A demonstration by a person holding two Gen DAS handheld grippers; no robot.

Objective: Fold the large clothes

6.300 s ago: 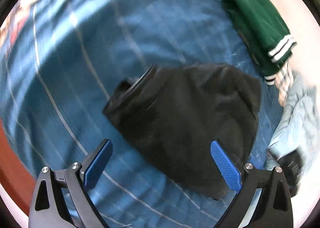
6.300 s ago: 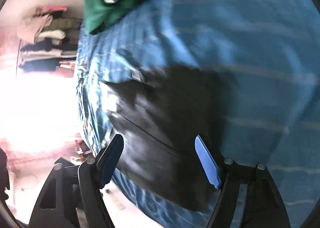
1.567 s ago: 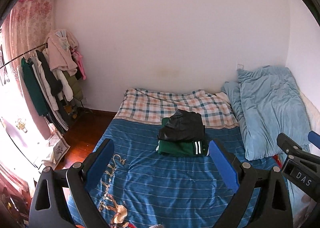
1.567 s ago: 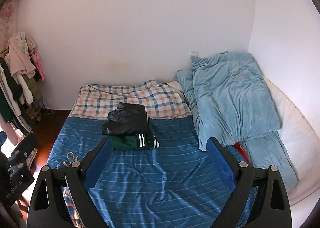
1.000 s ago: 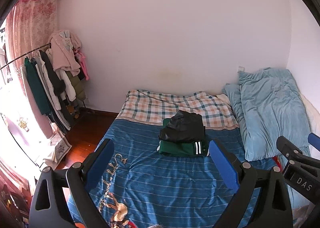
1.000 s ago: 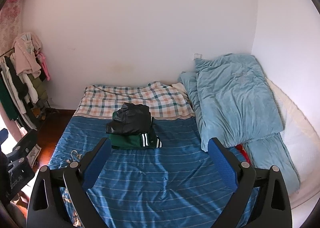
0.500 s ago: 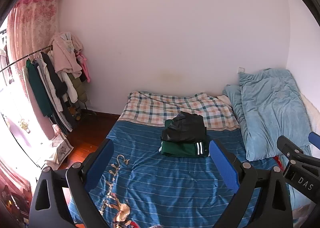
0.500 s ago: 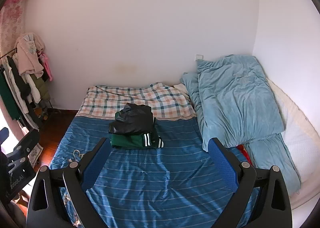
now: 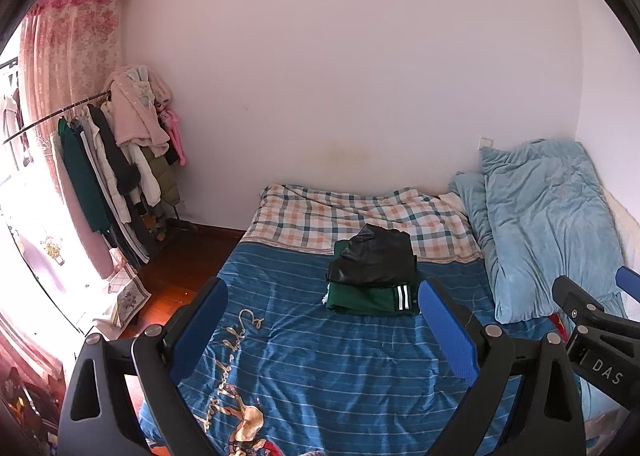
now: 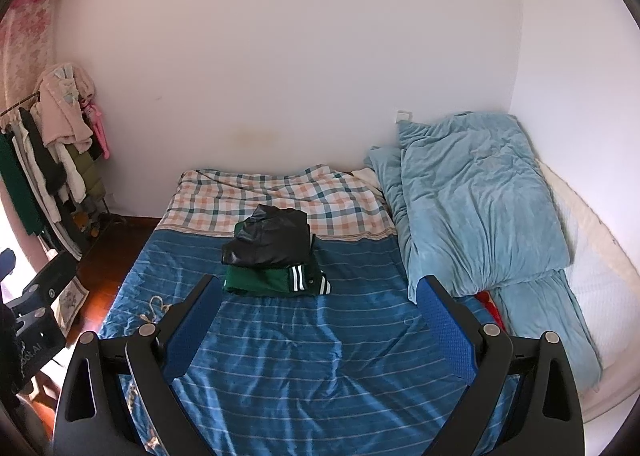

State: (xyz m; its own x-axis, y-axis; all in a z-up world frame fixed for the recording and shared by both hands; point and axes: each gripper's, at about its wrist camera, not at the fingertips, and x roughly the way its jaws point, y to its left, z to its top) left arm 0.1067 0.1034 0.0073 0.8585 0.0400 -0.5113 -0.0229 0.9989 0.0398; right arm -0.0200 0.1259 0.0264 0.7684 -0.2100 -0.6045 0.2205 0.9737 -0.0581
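Both views look across a bed [image 9: 320,368] from its foot end. Blue striped cover on the near part, checked orange-and-teal blanket [image 9: 352,216] at the far part by the white wall.

Folded clothes: two pieces stacked near the middle of the bed, just where the blue cover meets the checked blanket. Top piece is a black garment [image 9: 372,260], shiny surface, folded to a rough rectangle with one corner peaked up at the back. Under it a green garment [image 9: 360,298], flat fold, white-and-dark striped cuff or hem band showing at its right end. In the right wrist view the same stack: black garment [image 10: 270,242] sitting square on the green garment [image 10: 264,280], striped band to the right.

Left tool [image 9: 322,332]: blue pads spread wide apart, nothing between them, held above the near end of the bed, well apart from the stack. Right tool [image 10: 318,330]: likewise spread wide, empty.

Light blue quilt [image 10: 472,200] bunched along the right side of the bed. Clothes rack [image 9: 104,160] with hanging garments at left by a pink curtain [image 9: 68,56].
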